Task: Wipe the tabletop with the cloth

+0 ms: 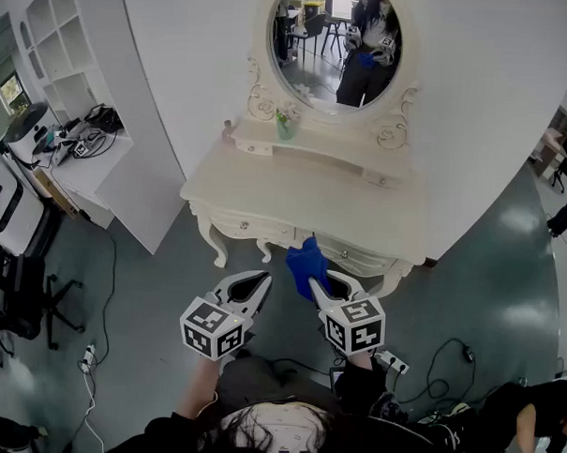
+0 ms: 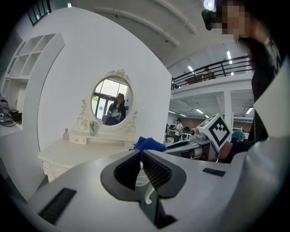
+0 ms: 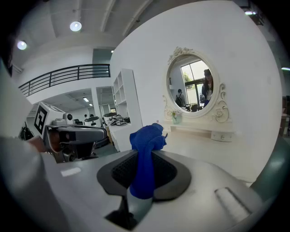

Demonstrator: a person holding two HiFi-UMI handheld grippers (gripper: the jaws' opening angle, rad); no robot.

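Needing to lower the crumpled blue cloth (image 1: 305, 262) flat onto the cream-white dressing-table top (image 1: 294, 198), probably sweeping in overlapping passes and steering clear of the small green glass (image 1: 286, 127) on the shelf. Clamping the right gripper (image 3: 145, 156) tight on the cloth, its bunch poking past the tips, short of the table's front edge. Holding the left gripper (image 2: 140, 158) beside it, jaws pressed nearly together on nothing.

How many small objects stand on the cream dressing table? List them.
2: a pink bottle at the shelf's left end; a green glass cup below the oval mirror.
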